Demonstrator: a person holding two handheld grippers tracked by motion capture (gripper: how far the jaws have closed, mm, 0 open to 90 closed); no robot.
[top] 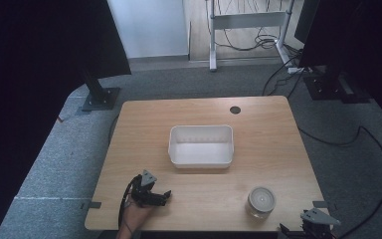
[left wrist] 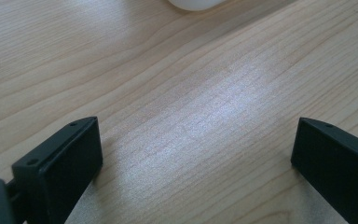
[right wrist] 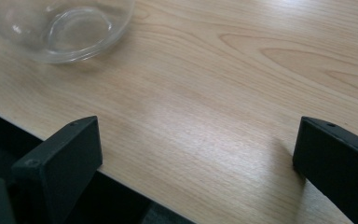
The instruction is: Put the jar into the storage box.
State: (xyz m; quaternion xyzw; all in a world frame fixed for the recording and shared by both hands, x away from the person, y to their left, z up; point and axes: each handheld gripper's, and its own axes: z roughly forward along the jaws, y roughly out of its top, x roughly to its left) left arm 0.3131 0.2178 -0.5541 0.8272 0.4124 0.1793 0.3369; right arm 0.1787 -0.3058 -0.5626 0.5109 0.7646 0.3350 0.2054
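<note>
Grey carpet floor, cables trailing across it, a white desk frame at the back, dark stands either side. Light wood table in the middle, with a round black grommet hole near its far edge. Left tongs sit over the near-left part of the table, held by a hand coming in from the bottom; left gripper view has both jaws wide apart with bare wood between them, so open, nothing held. Right tongs are at the near-right corner, partly cut off by the picture edge; right gripper view shows its jaws spread wide too, hanging over the table's front edge, nothing between them. White plastic bin sits mid-table, beyond and to the right of the left tongs, well apart from both; its rounded corner just clips the top of the left gripper view. Glass jar stands near the front edge, just left of and beyond the right tongs, well to the right of the left tongs. In the right gripper view its clear base sits at top left, ahead of the left jaw, not touching. Can't tell whether the jar is lidded or what's in it.
</note>
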